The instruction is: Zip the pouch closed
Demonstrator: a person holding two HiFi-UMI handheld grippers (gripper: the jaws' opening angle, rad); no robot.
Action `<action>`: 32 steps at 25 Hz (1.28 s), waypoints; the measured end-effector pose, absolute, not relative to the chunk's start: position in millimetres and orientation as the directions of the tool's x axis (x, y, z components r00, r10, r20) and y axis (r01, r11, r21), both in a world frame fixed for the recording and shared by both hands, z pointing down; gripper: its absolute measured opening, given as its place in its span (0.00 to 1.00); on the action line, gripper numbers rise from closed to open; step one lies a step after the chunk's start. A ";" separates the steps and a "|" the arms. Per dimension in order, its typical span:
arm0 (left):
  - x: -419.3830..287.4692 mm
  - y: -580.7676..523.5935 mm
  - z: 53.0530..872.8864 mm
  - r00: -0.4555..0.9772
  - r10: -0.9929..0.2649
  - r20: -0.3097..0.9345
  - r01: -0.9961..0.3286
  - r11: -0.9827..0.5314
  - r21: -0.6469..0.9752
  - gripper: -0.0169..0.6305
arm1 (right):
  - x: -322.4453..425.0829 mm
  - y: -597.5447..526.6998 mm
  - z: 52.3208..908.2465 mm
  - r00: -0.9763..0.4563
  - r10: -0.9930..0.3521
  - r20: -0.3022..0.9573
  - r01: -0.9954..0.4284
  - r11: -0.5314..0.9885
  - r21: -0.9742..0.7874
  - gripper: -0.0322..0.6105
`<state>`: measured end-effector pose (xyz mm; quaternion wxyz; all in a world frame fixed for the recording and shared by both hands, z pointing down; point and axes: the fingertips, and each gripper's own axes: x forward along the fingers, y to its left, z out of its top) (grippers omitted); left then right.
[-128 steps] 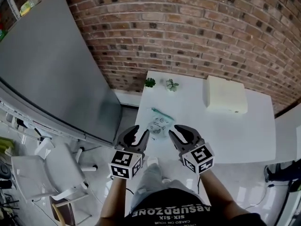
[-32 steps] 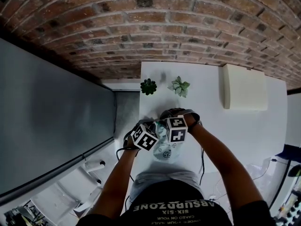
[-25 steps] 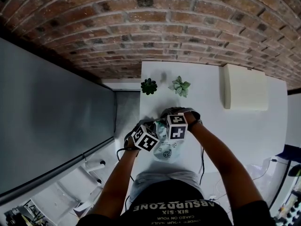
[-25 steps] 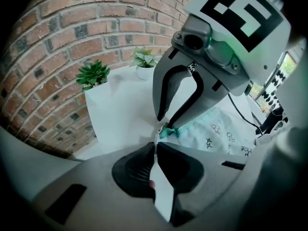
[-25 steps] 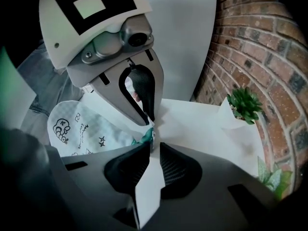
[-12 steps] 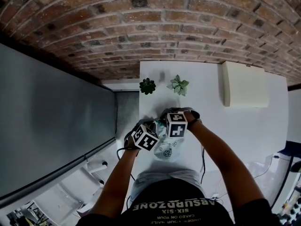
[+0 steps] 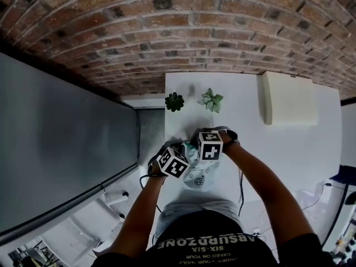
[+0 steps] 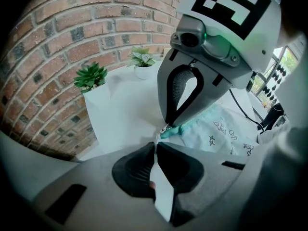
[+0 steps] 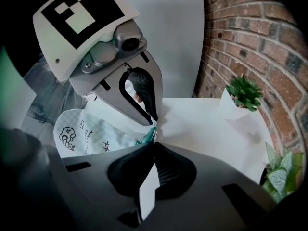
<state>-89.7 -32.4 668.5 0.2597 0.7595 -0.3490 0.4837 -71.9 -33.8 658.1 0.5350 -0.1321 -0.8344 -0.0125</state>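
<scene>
A pale, printed pouch (image 7: 198,175) with a teal zip (image 8: 179,128) lies at the near left corner of the white table (image 7: 261,149). Both grippers meet at its far end, their marker cubes side by side above it. My left gripper (image 8: 155,144) is shut on the corner of the pouch (image 8: 219,133). Facing it, my right gripper (image 8: 166,128) is shut on the small zipper pull at the end of the teal zip (image 9: 146,136). In the right gripper view the right gripper (image 9: 154,143) touches tips with the left gripper (image 9: 154,120) over the pouch (image 9: 89,131). In the head view the fingertips are hidden.
Two small potted plants (image 7: 174,101) (image 7: 211,100) stand at the table's far edge by the brick wall. A cream box (image 7: 286,99) sits at the far right. The table's left edge drops off beside the pouch, next to a grey panel (image 7: 61,143).
Five seconds ago both grippers hung open near the table's front edge; they now sit shut on the pouch's end. Over the last second nothing has visibly moved.
</scene>
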 end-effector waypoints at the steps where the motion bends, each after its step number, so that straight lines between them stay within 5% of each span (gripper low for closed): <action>1: -89.8 -32.8 667.9 0.286 -0.281 0.916 -0.780 -0.623 0.052 0.06 | -71.3 -32.9 657.5 -0.392 0.206 0.897 0.237 0.964 -0.118 0.05; 32: -89.6 -33.5 669.9 0.289 -0.298 0.910 -0.805 -0.590 0.062 0.05 | -56.2 -31.4 654.3 -0.360 0.197 0.912 0.232 0.966 -0.117 0.05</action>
